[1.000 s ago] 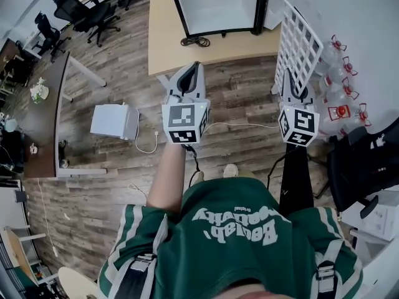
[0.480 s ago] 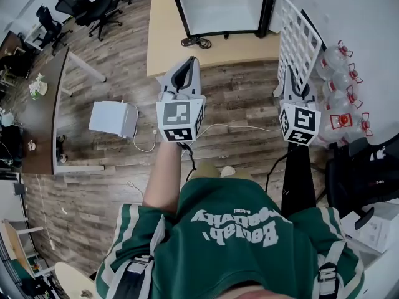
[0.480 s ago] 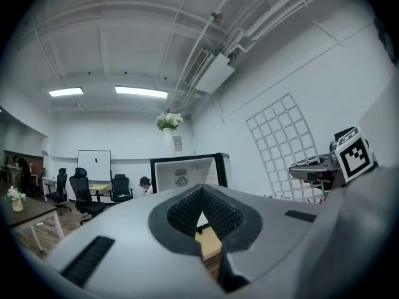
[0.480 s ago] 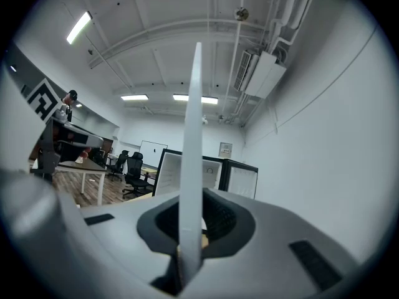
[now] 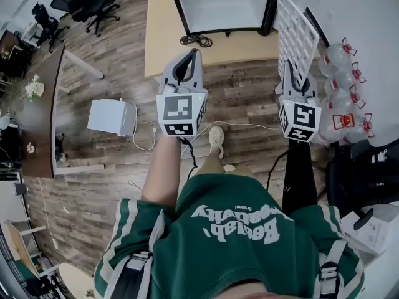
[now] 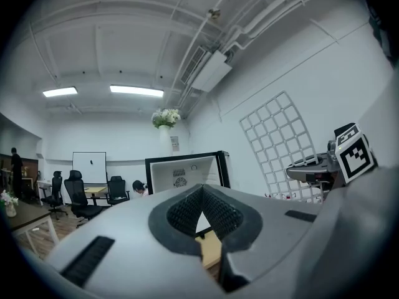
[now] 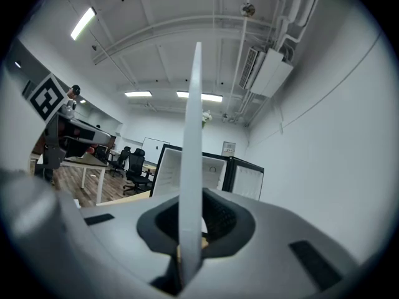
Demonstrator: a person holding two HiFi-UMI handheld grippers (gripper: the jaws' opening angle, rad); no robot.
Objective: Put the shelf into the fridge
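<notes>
While right tongs (image 7: pixel 194 226) pinch shelf (image 5: pixel 296 36) near bottles (image 5: pixel 340 92), closed empty left tongs (image 6: pixel 201 195) face fridge (image 5: pixel 218 5).

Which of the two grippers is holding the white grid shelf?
The right gripper: its jaws clamp the edge of the white grid shelf. The left gripper is shut with nothing between its jaws.

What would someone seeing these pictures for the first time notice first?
The white grid shelf stands upright at the right of the head view, clamped edge-on in the right hand-held gripper. Straight ahead is the open fridge on a light wooden platform, its white inside facing the person. The left hand-held gripper points toward it, shut and empty.
</notes>
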